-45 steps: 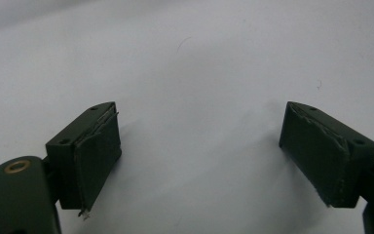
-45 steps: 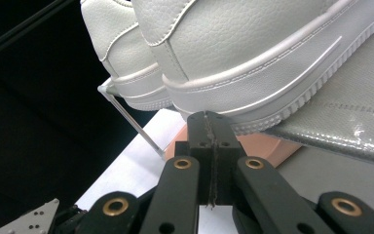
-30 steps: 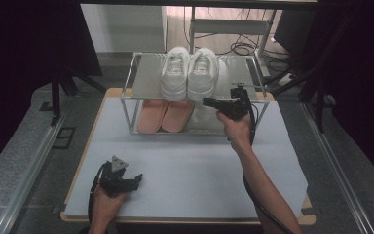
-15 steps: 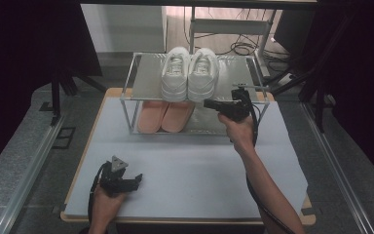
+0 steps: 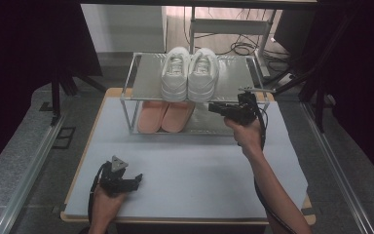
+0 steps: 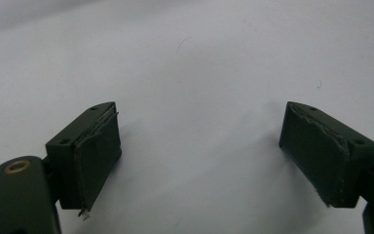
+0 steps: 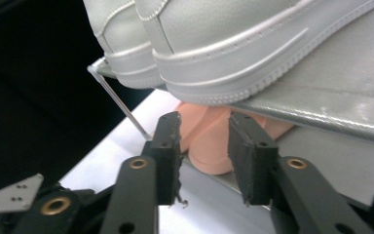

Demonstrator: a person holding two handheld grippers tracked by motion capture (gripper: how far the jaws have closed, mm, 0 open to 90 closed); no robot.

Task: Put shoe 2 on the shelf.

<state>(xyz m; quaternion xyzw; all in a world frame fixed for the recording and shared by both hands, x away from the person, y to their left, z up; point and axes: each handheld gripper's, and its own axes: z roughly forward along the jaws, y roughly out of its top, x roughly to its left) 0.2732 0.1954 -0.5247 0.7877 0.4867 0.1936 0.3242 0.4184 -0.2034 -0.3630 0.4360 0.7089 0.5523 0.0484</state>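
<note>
**High view first: right gripper at the rack, no shoe taken**

High view. A two-shelf rack (image 5: 131,83) stands in the upper centre of the frame on the table (image 5: 199,170). White sneakers (image 5: 190,73) sit side by side on the top shelf; pink shoes (image 5: 168,116) lie on the lower shelf, left of centre. The right gripper (image 5: 215,108) is held at the rack's front, right of centre, level with the lower shelf and pointing left toward the pink shoes. The left gripper (image 5: 135,179) rests low in the lower left, well apart from the rack.

Left gripper view. The left gripper (image 6: 199,161) stands wide open over bare table (image 6: 199,63), with nothing between the jaws.

Right gripper view. The right gripper (image 7: 204,161) is partly open, its jaws a narrow gap apart and empty. The pink shoes (image 7: 209,141) show through that gap at mid-frame, beyond the tips and not touched. The white sneakers (image 7: 233,44) fill the upper frame on the shelf above.

Assessment. The work appears to be at the approach stage, aimed at a pink shoe. Both pairs remain on the rack. Closing in, gripping and lifting out are all left to do.
</note>
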